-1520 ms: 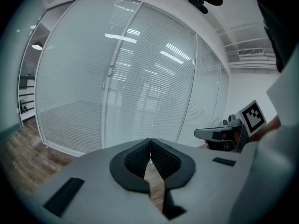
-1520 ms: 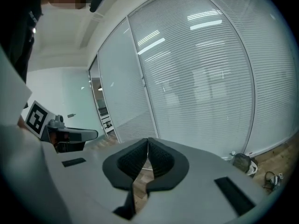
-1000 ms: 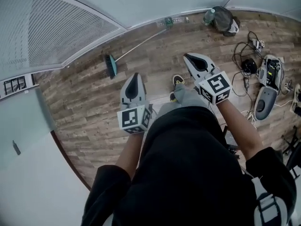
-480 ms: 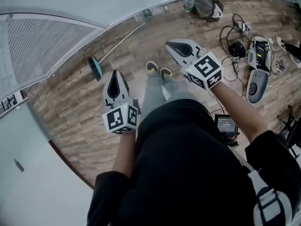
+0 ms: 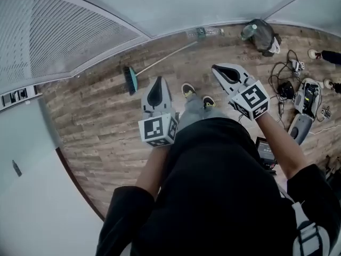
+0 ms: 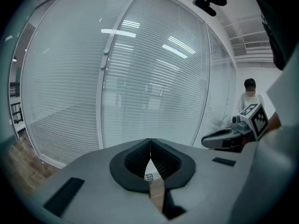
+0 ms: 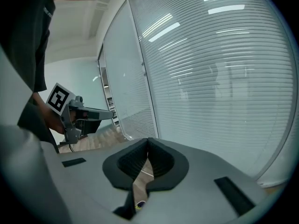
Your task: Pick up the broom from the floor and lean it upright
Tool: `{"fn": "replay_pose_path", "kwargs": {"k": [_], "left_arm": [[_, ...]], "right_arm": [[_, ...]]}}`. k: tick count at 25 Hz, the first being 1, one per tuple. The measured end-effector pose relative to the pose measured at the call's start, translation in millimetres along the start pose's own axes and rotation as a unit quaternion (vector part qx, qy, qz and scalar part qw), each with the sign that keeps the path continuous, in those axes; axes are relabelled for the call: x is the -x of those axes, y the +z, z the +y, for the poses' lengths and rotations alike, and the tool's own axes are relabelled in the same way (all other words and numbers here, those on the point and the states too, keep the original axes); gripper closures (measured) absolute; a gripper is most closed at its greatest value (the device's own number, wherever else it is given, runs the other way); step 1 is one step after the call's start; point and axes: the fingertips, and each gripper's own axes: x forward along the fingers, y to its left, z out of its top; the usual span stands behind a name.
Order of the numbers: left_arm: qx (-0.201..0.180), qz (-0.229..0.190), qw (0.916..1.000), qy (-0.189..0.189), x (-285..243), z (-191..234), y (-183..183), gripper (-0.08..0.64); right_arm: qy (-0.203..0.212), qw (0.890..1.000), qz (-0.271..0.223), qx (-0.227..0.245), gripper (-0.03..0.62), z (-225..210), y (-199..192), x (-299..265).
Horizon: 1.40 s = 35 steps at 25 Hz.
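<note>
The broom (image 5: 155, 63) lies flat on the wooden floor near the glass wall, its teal head (image 5: 129, 79) to the left and its pale handle running up right toward the wall base. My left gripper (image 5: 156, 89) hangs in the air short of the broom head, shut and empty. My right gripper (image 5: 224, 70) is to the right, above the floor beyond my shoes, also shut with nothing in it. In the left gripper view the pads (image 6: 150, 157) meet; in the right gripper view the pads (image 7: 148, 157) meet too. The broom shows in neither gripper view.
A glass wall with blinds (image 5: 64, 31) curves along the far side. A dark bag (image 5: 261, 31) and a bottle (image 5: 248, 32) sit by the wall at the right. Cables and devices (image 5: 303, 97) litter the floor on the right. A white wall (image 5: 32, 169) stands at left.
Both grippers have moved across the floor together with the person walking, and the broom now lies closer to the left gripper. Both stayed shut.
</note>
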Motion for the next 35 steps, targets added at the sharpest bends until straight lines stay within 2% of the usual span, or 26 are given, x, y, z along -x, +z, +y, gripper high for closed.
{"fn": "replay_pose_path", "kwargs": {"k": [6, 10, 13, 17, 19, 21, 24, 27, 29, 31, 35], "left_arm": [[-0.002, -0.002, 1.0000, 0.007, -23.0, 54.8, 5.8, 0.538], [0.010, 0.016, 0.9998, -0.004, -43.7, 66.4, 5.0, 0.538], [0.005, 0.038, 0.9990, -0.024, -63.0, 64.3, 1.1, 0.538], [-0.028, 0.066, 0.9950, -0.069, -103.8, 46.0, 8.9, 0.538], [-0.050, 0.091, 0.9900, -0.095, -120.9, 37.2, 7.1, 0.538], [-0.083, 0.128, 0.9807, -0.123, -139.7, 31.5, -1.6, 0.538], [-0.119, 0.184, 0.9607, -0.171, -171.5, 24.4, -25.3, 0.538], [-0.171, 0.249, 0.9330, -0.196, -200.0, 33.5, -56.6, 0.538], [-0.204, 0.300, 0.9093, -0.203, -208.5, 47.5, -79.1, 0.538], [-0.220, 0.343, 0.8889, -0.210, -216.9, 58.7, -99.7, 0.538], [-0.225, 0.406, 0.8618, -0.206, -233.7, 89.1, -138.1, 0.538]], "right_arm": [[-0.003, 1.000, -0.015, -0.019, 0.574, -10.1, 35.6, -61.8], [-0.017, 0.999, -0.012, -0.044, 0.574, -26.7, 37.4, -75.7], [-0.015, 0.997, -0.002, -0.069, 0.574, -36.1, 28.8, -80.6], [-0.008, 0.994, 0.012, -0.112, 0.574, -59.9, 18.6, -81.0], [-0.014, 0.991, 0.018, -0.134, 0.574, -73.7, 11.0, -84.9], [-0.024, 0.987, 0.025, -0.158, 0.574, -89.5, -0.3, -94.6], [-0.036, 0.980, 0.055, -0.187, 0.574, -114.8, -27.0, -115.4], [-0.056, 0.969, 0.109, -0.213, 0.574, -134.3, -51.2, -139.1], [-0.055, 0.963, 0.117, -0.238, 0.574, -133.5, -55.1, -151.3], [-0.046, 0.960, 0.115, -0.251, 0.574, -134.8, -56.9, -160.6], [-0.040, 0.958, 0.134, -0.250, 0.574, -143.5, -68.4, -178.3]]}}
